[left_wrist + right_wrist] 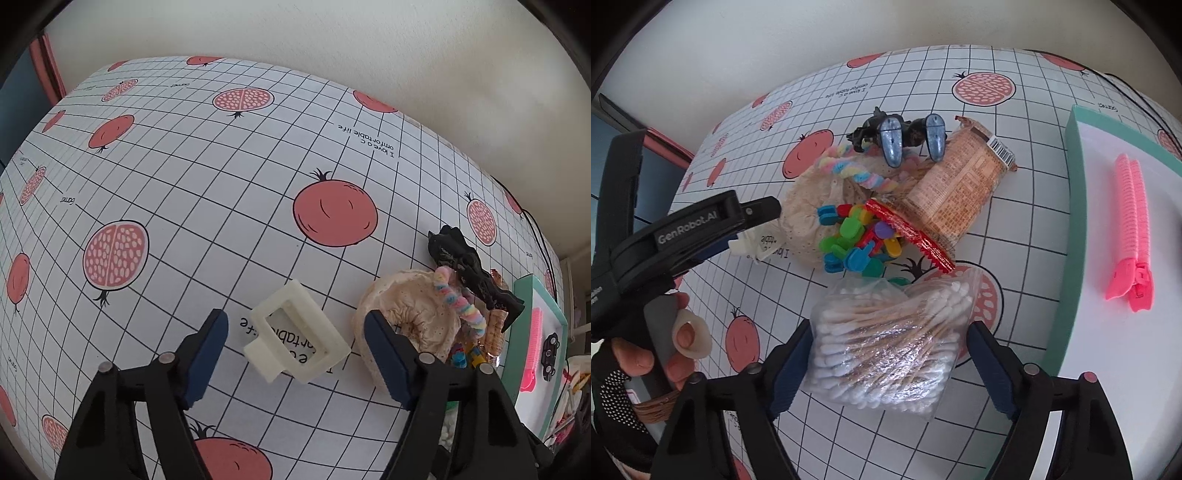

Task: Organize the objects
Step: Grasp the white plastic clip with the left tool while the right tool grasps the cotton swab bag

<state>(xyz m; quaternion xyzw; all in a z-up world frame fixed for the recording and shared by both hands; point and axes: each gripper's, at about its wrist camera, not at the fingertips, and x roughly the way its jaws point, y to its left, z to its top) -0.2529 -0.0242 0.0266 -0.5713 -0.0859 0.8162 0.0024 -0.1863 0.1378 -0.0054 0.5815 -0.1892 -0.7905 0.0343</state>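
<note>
While a pink clip lies in the tray, both grippers, left gripper and right gripper, gape empty beside its unsorted pile.

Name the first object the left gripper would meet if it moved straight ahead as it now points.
Probably the cream hair claw clip, lying on the tablecloth between the open left gripper fingers; depth is uncertain.

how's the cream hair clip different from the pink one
The cream hair clip is a blocky open rectangle; the pink hair clip is long, thin and ribbed like a comb. The cream clip lies on the bare tablecloth, in front of the open left gripper; the pink clip lies inside the teal tray. Both lie flat, and no gripper is holding either.
</note>
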